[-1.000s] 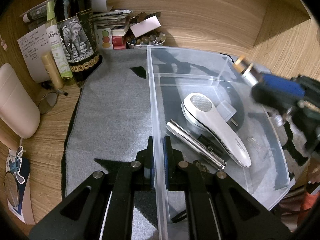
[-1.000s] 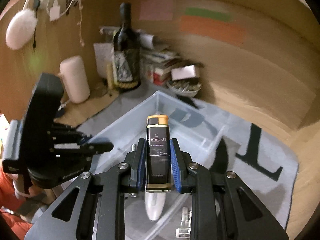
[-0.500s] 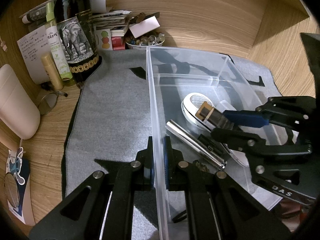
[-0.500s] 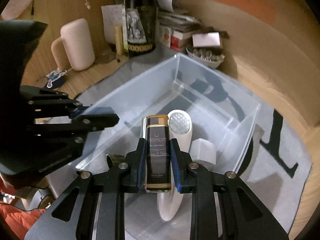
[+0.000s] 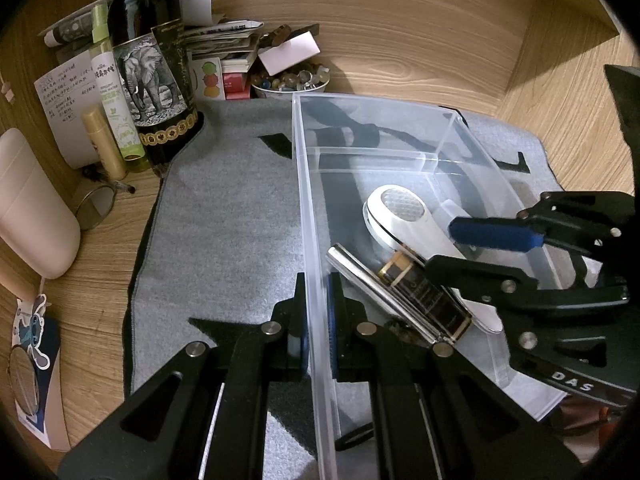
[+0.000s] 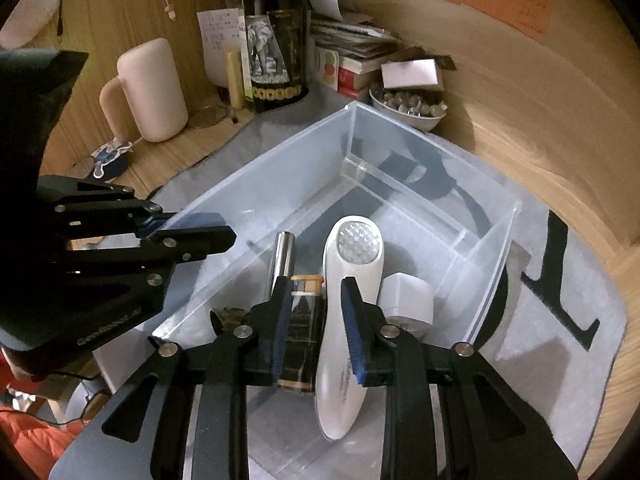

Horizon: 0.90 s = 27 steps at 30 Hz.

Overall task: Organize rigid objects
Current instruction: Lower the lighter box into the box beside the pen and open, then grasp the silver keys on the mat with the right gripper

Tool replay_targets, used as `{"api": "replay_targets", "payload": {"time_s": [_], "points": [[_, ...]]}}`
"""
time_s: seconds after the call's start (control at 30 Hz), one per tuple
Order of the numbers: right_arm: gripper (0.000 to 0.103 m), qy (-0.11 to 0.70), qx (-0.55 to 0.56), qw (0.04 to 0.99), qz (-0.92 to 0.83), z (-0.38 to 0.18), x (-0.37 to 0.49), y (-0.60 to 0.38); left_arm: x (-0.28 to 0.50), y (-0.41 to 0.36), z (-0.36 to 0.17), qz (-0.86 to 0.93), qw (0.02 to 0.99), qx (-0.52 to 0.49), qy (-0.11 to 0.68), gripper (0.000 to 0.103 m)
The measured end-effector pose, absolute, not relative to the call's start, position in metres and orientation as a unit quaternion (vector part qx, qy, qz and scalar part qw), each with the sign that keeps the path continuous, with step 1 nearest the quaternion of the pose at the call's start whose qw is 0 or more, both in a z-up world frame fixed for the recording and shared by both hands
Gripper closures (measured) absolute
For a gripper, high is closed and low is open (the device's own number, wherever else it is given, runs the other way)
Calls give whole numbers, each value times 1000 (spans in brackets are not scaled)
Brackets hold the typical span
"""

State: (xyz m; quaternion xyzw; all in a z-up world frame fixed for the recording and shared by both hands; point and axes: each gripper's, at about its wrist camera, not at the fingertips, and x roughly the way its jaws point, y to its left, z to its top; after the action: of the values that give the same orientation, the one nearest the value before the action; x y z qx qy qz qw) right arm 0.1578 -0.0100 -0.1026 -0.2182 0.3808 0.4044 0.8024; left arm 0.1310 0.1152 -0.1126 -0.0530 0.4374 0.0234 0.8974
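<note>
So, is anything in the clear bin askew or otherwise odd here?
Nothing stands out. The black-and-gold lighter lies flat in the clear bin, between the chrome tube and the white handheld device. The right gripper is open above them, and the left gripper clamps the bin's wall.

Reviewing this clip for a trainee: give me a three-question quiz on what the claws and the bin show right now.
1. True or false: the right claw grips the black bottle.
2. What does the left claw clamp: A) silver tube, B) clear bin wall, C) white device?
3. The black bottle lies between the silver tube and the ____ device.

Key: 1 false, it is open; 2 B; 3 white.
</note>
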Motion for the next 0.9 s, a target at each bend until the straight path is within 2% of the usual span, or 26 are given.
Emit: {"api": "replay_targets", "payload": {"time_s": [0.13, 0.3, 0.37, 0.63, 0.9], "points": [[66, 363, -209, 816, 399, -90, 155, -19, 131, 115, -113, 24, 897, -52, 437, 97], [46, 337, -190, 838, 386, -68, 153, -35, 131, 116, -113, 23, 897, -53, 437, 96], [42, 319, -179, 852, 374, -55, 153, -48, 131, 116, -113, 24, 897, -52, 437, 96], [42, 296, -154, 882, 333, -33, 154, -96, 130, 116, -113, 23, 897, -52, 438, 96], [42, 355, -160, 871, 299, -72, 158, -126, 131, 116, -113, 24, 897, -52, 438, 96]]}}
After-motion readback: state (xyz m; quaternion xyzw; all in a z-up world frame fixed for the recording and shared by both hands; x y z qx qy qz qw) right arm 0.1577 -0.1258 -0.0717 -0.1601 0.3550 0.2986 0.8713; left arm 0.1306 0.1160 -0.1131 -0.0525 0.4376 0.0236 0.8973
